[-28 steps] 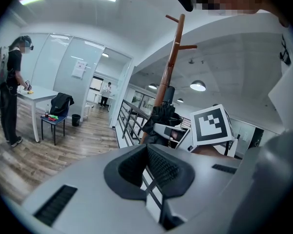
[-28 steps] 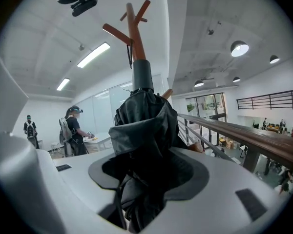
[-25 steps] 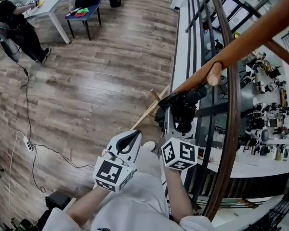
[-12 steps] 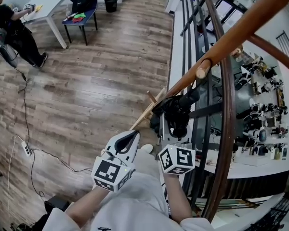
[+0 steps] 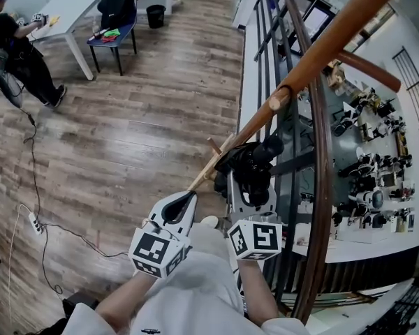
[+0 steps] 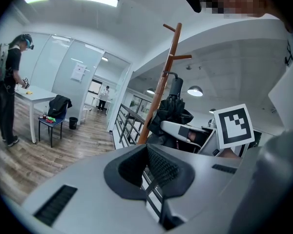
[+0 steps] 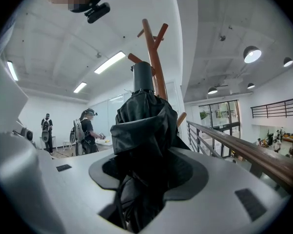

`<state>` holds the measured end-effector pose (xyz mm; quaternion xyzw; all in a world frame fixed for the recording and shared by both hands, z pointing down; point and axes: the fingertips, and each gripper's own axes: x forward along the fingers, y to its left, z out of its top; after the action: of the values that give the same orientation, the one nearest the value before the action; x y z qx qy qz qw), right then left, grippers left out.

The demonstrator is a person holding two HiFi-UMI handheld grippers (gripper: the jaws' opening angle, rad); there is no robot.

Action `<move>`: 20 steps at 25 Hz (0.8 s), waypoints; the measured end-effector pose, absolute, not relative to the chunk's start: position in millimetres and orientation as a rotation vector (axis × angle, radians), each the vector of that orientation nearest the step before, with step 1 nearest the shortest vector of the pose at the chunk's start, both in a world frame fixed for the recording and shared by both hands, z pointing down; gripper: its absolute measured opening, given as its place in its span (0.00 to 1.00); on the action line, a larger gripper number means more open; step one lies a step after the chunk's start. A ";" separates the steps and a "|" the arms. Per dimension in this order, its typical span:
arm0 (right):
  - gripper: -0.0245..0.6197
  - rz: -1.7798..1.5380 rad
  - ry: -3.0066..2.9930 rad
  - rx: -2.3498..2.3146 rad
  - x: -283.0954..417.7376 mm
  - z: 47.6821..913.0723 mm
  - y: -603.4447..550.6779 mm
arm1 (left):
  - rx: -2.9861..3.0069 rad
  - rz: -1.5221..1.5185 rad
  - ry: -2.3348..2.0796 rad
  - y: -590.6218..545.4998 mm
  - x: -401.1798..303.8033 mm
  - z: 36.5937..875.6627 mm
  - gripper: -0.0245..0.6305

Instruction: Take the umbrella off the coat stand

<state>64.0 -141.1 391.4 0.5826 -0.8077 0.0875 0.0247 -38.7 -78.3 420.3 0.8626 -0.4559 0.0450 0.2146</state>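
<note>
Right tongs [image 5: 248,187] are clamped on the folded black umbrella [image 5: 255,160]. The right gripper view shows the fabric bunched up between the two jaws [image 7: 145,179], and they stand fairly wide because the bundle is thick. Left tongs [image 5: 184,205] are pressed together with nothing in them [image 6: 149,167]. They hang just beside the other pair, on the wooden floor [image 5: 126,131] side.

The umbrella sits right up against the pole of the coat stand [image 5: 321,53], below a round-ended peg [image 5: 278,100], with the railing [image 5: 322,187] just behind it. Its black handle end pokes up in front of the pole in the right gripper view [image 7: 142,78]. None of the views shows whether a strap or the handle is hooked on a peg.

So this looks like the lift-off step: the grab is done and the umbrella isn't clear of the stand yet. The next move probably calls for raising it enough to free whatever it hangs by, then pulling it away from the pole toward the person. Loose fabric could snag on a peg.
</note>
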 end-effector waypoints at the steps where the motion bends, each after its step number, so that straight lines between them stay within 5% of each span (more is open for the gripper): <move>1: 0.41 0.271 -2.502 1.796 63.4 386.9 -138.3 | 2.393 0.121 -1.262 -76.2 -38.4 419.0 0.07; 20: 0.41 0.157 -2.677 1.682 39.2 299.4 -98.8 | 2.426 0.039 -1.279 -57.3 -44.1 378.4 0.07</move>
<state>39.2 -98.8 299.4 0.5314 -0.8456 0.0495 -0.0119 -44.1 -57.3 378.4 0.8670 -0.4571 0.0139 0.1981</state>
